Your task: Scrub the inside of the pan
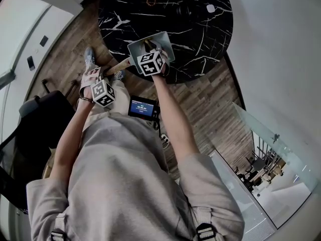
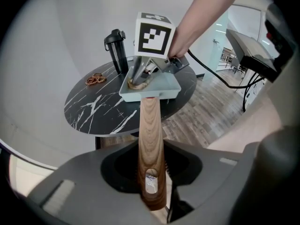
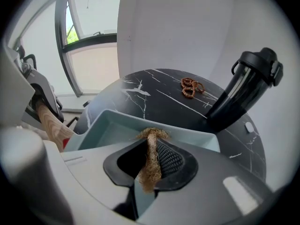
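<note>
Pan (image 2: 157, 91): pale blue, square, with a wooden handle (image 2: 150, 139), located at the near edge of the round black marble table (image 2: 93, 108); the handle projects out past the table rim toward me. I cannot confirm whether the pan's base lies flat on the top. My left gripper (image 2: 152, 184) is clamped on the far end of the handle, one jaw on each side of the wood near its hanging hole. My right gripper (image 3: 150, 161) is angled down into the pan from above, jaws pressed together on a tuft of brown fibrous scrubber (image 3: 151, 156); the scrubber's frayed end sticks out beyond the jaw tips over the pan's interior. From the left gripper view the scrubber appears to meet the pan floor close to the handle-side wall. Contact pressure cannot be judged. Other items noted on the table: a black lidded bottle (image 3: 243, 90) standing upright behind the pan, and a small brown looped cord (image 3: 190, 88) lying beside the bottle, both well clear of the pan.
</note>
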The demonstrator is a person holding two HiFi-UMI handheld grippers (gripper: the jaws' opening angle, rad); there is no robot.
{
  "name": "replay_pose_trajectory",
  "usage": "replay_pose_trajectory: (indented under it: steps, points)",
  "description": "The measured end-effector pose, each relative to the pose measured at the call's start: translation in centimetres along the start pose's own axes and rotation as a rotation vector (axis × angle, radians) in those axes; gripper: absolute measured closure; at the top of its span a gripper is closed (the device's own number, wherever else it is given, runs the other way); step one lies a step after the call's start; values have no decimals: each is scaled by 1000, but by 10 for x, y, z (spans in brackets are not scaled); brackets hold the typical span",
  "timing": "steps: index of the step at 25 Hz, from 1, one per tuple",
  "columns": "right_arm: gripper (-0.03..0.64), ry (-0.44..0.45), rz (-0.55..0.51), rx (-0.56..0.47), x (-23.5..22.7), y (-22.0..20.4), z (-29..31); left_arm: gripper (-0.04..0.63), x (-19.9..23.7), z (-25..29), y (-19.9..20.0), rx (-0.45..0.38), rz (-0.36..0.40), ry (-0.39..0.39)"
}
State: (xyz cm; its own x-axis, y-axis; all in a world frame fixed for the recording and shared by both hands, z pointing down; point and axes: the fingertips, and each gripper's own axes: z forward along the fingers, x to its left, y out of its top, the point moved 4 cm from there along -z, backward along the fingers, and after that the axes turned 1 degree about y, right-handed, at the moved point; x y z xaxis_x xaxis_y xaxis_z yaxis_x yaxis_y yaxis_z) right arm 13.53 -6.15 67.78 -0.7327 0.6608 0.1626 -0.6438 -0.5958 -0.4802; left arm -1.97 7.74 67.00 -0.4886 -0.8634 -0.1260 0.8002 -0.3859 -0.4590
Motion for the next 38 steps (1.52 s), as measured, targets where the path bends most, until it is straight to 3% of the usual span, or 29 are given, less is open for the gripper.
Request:
replay_pose_trajectory:
  steps: [7, 12, 18, 23, 26, 30, 32, 38]
  points:
    - [543, 193, 114, -28, 34, 10, 1, 485, 0, 1, 0, -1, -1, 12]
    - [544, 227, 151, -21, 45, 14, -1, 485, 0, 1, 0, 7, -3, 15]
    - [546, 370, 346, -32, 43, 10, -2, 485, 0, 1, 1, 15, -26, 26]
    - [540, 501, 436, -163, 23, 13, -35, 485, 3, 1, 1, 24, -17, 23]
    - [537, 395, 404, -242, -9, 13, -57, 484, 5, 1, 1, 29, -10, 22]
    - [534, 95, 127, -184, -54, 5, -63, 485, 5, 0, 0, 28, -12, 21]
    - [534, -7, -3, -136, -67, 4, -60, 484, 5, 0, 0, 28, -10, 19]
    - [532, -128, -309, 43, -69, -17, -30, 483, 5, 2, 0, 26, 1, 16]
